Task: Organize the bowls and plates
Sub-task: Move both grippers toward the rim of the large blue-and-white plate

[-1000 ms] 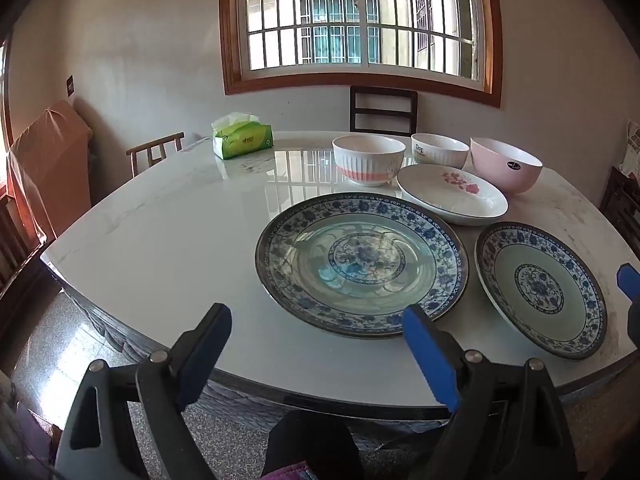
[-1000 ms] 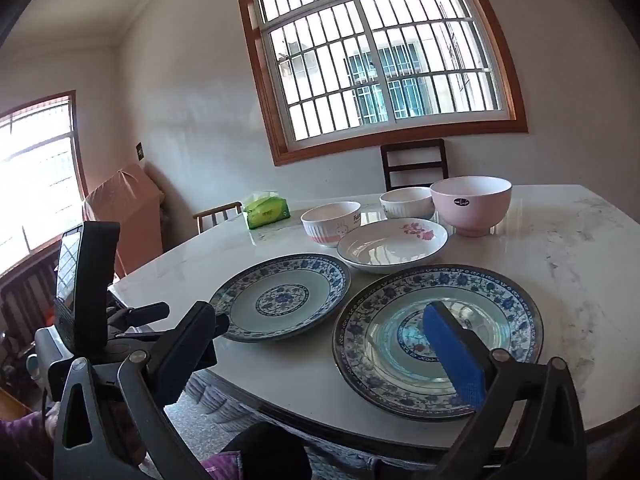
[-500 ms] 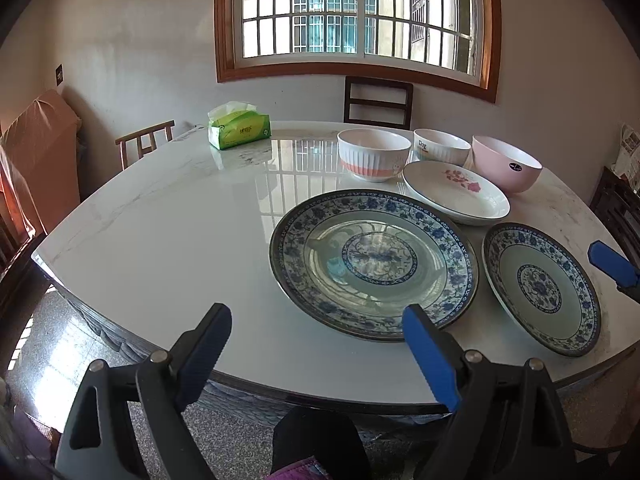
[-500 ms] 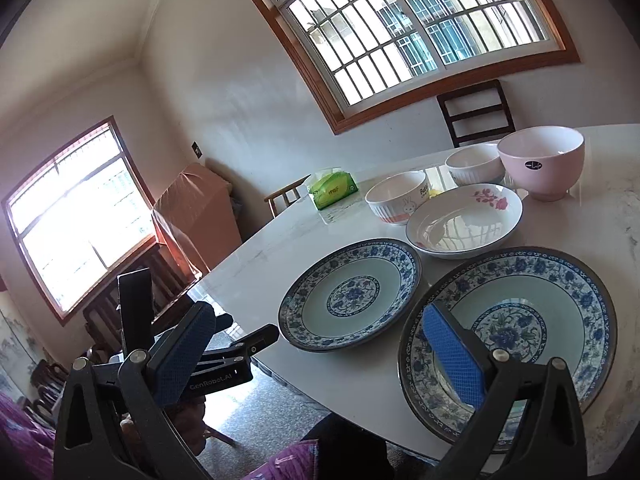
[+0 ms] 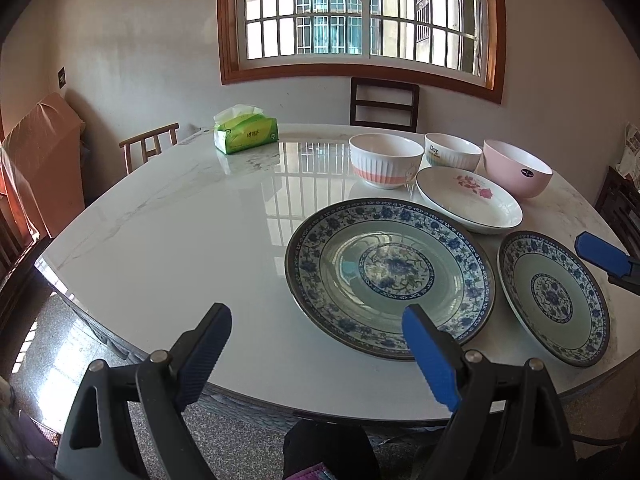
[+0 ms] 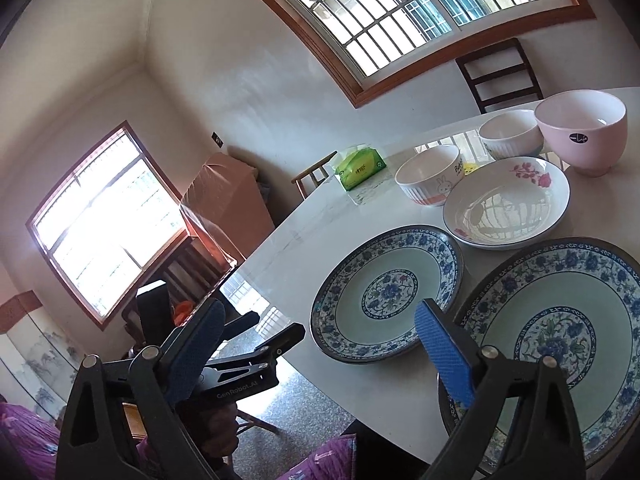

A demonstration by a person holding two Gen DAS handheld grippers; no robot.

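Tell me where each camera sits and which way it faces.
Left wrist: on the left tongs, at the table's near edge, facing across it to the barred window; its open fingers show, plus one blue finger of the right tongs.
Right wrist: on the right tongs, tilted, facing left across the table; its open jaws, just closed a little, nothing between them, show, plus the left tongs and the hand holding them.
Shared: floral plate, pink bowl, tissue pack.

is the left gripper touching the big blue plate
Apart. The right wrist view shows the left gripper, jaws open, short of the big blue plate, with bare tabletop between them.
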